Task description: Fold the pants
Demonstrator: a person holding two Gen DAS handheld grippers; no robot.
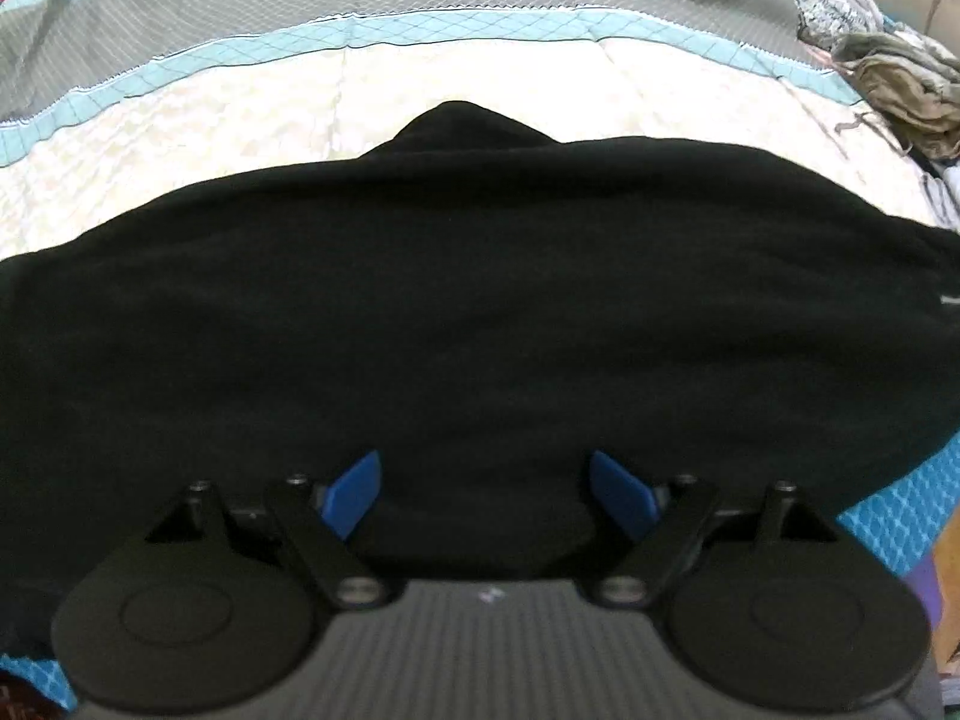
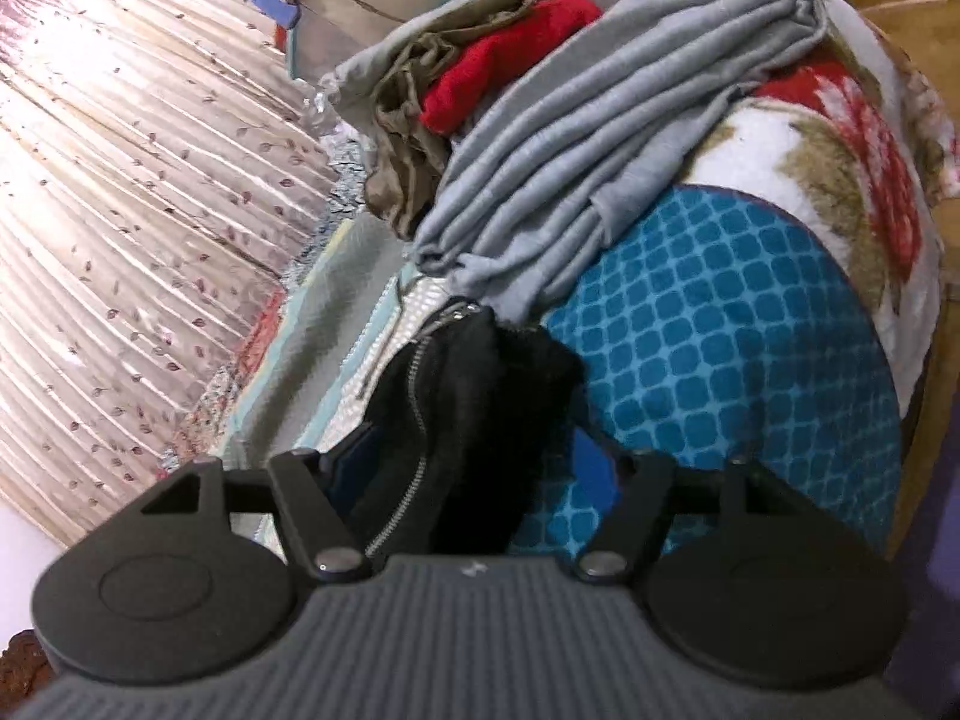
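A quilted bed (image 1: 420, 90) carries the black pants (image 1: 480, 300), laid flat across it with no container in sight. The left gripper (image 1: 486, 489) hangs spread and empty over them; the right gripper (image 2: 474, 468), jaws apart, has the zippered end (image 2: 456, 396) loose between them. To fold cleanly, I'd pinch both layers at the edges before lifting.

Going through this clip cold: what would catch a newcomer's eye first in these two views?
In the left wrist view, the black pants fill the middle, spread wide across the pale quilted bedspread. In the right wrist view, a black bunch with a zipper sits between the open right tongs. Behind it lie grey cloth, a red garment and a teal patterned cover.
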